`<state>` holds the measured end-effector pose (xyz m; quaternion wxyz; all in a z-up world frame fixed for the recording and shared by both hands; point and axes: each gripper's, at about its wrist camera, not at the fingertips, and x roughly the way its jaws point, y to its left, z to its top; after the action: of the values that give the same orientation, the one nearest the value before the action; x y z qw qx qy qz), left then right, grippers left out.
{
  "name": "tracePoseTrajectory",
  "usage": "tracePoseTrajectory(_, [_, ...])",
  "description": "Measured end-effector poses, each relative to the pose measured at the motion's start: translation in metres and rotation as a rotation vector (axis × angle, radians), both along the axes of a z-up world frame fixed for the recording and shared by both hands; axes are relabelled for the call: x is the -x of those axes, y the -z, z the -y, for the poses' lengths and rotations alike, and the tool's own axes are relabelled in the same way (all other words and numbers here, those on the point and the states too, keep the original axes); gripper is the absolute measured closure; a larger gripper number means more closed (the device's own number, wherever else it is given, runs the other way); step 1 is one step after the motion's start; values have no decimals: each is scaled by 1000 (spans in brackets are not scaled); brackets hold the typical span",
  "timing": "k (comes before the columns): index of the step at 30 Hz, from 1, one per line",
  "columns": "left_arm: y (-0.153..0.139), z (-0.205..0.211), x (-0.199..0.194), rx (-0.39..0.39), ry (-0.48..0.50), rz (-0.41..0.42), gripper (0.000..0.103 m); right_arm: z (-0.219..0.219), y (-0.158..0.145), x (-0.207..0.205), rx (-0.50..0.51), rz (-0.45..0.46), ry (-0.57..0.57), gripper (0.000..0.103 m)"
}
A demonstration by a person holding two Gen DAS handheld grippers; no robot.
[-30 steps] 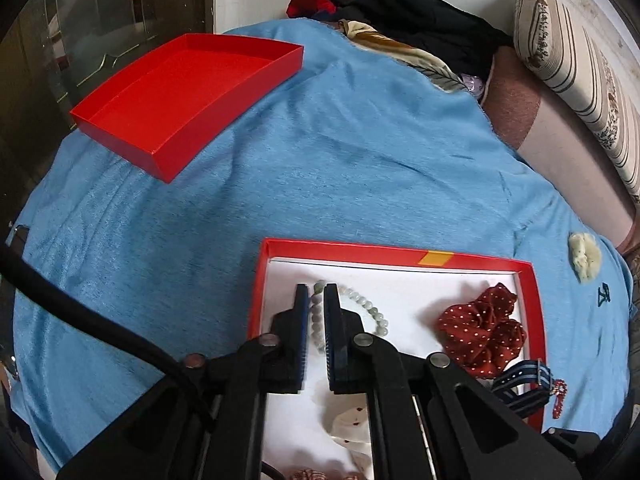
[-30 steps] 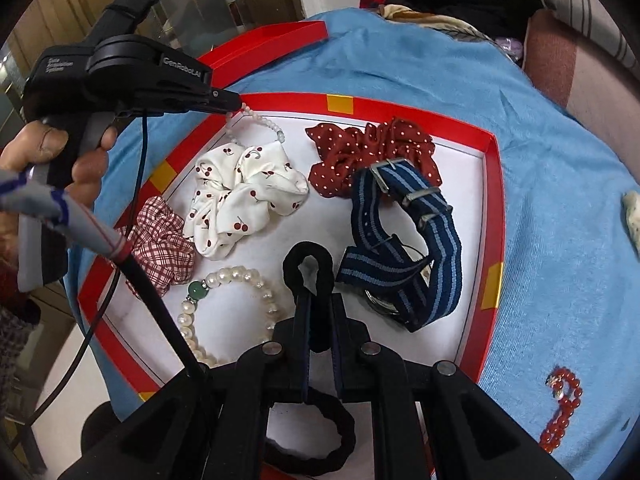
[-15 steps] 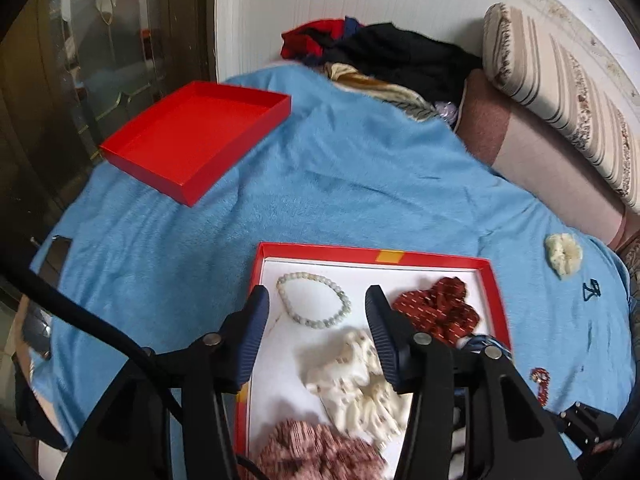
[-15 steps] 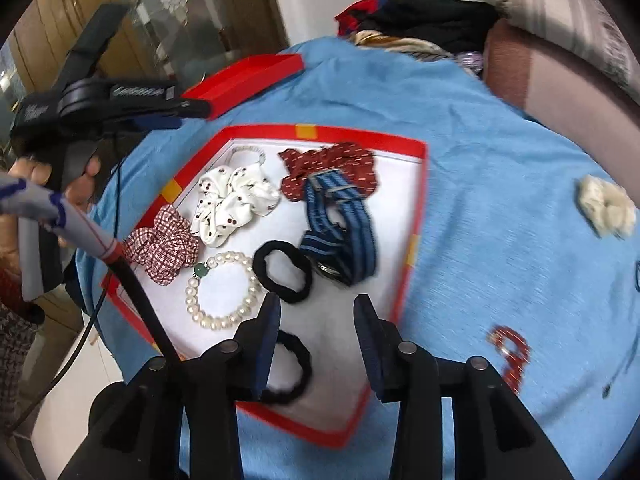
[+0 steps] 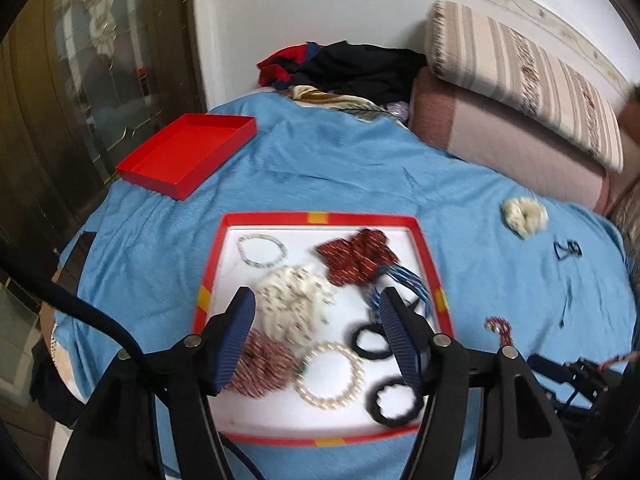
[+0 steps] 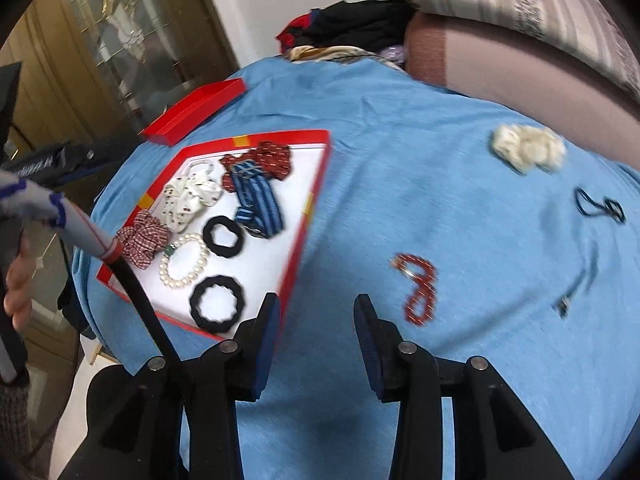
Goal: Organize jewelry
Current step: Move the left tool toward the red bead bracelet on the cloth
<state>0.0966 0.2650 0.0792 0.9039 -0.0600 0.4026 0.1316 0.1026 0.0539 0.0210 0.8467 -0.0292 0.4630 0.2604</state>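
While my left tool [image 5: 316, 300] hangs over the shallow red cardboard tray with the white floor [image 5: 320, 218], its ridged blue pads are spreading apart with nothing pinched between them. Inside the tray lie soft and beaded things: a ring of small pale green beads [image 5: 262, 250] in the far left corner, a dark red dotted fabric scrunchie [image 5: 356, 258] beside it, a puffy white printed scrunchie [image 5: 292, 304] in the middle, a red-and-white checked scrunchie [image 5: 264, 368] nearest my left pad, a loop of round white pearls [image 5: 330, 376], two black elastic hair ties [image 5: 370, 344], the nearer one wavy-edged, and a blue striped woven strap [image 5: 404, 284] against the right wall.

My right tool [image 6: 316, 312] is also released, its jaws standing apart and empty above bare cloth just past the tray's near corner. Ahead of it, to the right, a strand of small red beads [image 6: 418, 288] lies twisted into a figure eight on the blue fuzzy bedspread [image 6: 400, 160]. Farther off rest a crumpled cream fluffy scrunchie [image 6: 528, 148], a thin dark cord loop [image 6: 598, 204] and another slim dark piece, too blurred to tell.

Beyond the tray's far left corner sits a second red cardboard tray, shallow and rectangular [image 5: 188, 154]. A heap of black and red clothes [image 5: 344, 66] lies at the far edge of the bed, next to a striped beige bolster [image 5: 524, 76] atop a pinkish-brown quilted cushion [image 5: 500, 140].
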Motion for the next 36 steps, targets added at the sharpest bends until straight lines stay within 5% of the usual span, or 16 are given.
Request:
tracePoseTrajectory(12, [10,92,-5,-107,129,-30,40,81,7,-4,-1,-20,167,61])
tracePoseTrajectory(36, [76,165,-52,-11,248,-165,40,229,42,-39,6,-75,442,61])
